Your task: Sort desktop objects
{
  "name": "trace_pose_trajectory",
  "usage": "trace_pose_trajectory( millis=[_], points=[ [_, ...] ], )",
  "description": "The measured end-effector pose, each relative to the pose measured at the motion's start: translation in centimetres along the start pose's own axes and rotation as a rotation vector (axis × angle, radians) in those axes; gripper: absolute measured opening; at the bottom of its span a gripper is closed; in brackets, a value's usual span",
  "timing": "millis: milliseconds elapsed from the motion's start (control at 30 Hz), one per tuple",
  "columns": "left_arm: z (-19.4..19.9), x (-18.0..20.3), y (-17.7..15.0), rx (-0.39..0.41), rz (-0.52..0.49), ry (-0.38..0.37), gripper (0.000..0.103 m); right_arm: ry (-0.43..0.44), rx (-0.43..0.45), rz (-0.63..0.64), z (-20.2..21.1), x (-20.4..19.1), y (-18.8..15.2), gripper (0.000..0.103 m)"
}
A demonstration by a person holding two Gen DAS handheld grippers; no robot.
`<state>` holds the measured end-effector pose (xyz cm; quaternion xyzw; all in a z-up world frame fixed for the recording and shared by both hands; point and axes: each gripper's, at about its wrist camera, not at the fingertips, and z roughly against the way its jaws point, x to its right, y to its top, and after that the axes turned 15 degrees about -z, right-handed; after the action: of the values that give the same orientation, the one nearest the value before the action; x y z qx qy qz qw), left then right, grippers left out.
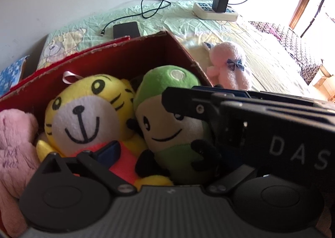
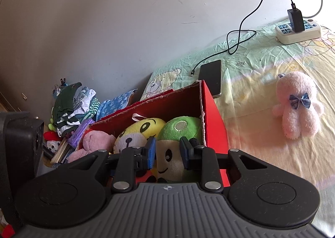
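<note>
1. Landmark = red box, open-topped, sitting on a bed w/ a green-yellow cartoon sheet. No tabletop in view.
2. Inside the box: yellow tiger plush, green plush packed tight beside it on the side nearer the phone, and a pink plush at the box's other end. Looks like soft toys are being collected here, so sorting seems well along.
3. Pink doll w/ blue bow lies on the sheet outside the box, well apart from it. Prob. the next toy to go in.
4. Left claw is released, jaws wide, low over the box's toys; nothing pinched. One blue pad shows against the tiger's red shirt; the other finger is hidden behind the right claw's body.
5. Right claw hovers at the box's near edge, jaws narrow w/ a gap. The green plush shows thru the gap but appears to be behind the pads, not gripped, so I read it as empty.
6. Phone just behind the box's far corner, cable end loose beside it; power strip + charger farther back. Prob. not toy-box items.
7. Hard to see: box bottom and the toys' lower parts (claw bodies cover them); the clothes/books pile beyond the box's far end is jumbled, items unclear; window side of left view is blown out.
</note>
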<state>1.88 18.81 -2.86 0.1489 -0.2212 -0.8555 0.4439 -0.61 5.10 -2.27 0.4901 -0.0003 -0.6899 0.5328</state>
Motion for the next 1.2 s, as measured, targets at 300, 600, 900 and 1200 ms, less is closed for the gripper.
trace_pose_trajectory(
  millis=[300, 600, 900, 1200],
  points=[
    [-0.2, 0.1, 0.0, 0.010, -0.012, -0.003, 0.103, 0.002, 0.027, -0.008, 0.1, 0.1, -0.4, 0.027],
    [0.1, 0.3, -0.3, 0.033, -0.005, 0.025, 0.103, 0.007, 0.049, -0.036, 0.3, 0.5, -0.7, 0.026],
    [0.7, 1.0, -0.3, 0.030, -0.021, 0.117, 0.102, -0.030, 0.051, -0.018, 0.7, 0.3, -0.9, 0.026],
    [1.1, 0.7, -0.5, 0.022, 0.039, 0.101, 0.102, -0.024, 0.021, -0.004, 1.0, 0.5, -0.9, 0.028]
  ],
)
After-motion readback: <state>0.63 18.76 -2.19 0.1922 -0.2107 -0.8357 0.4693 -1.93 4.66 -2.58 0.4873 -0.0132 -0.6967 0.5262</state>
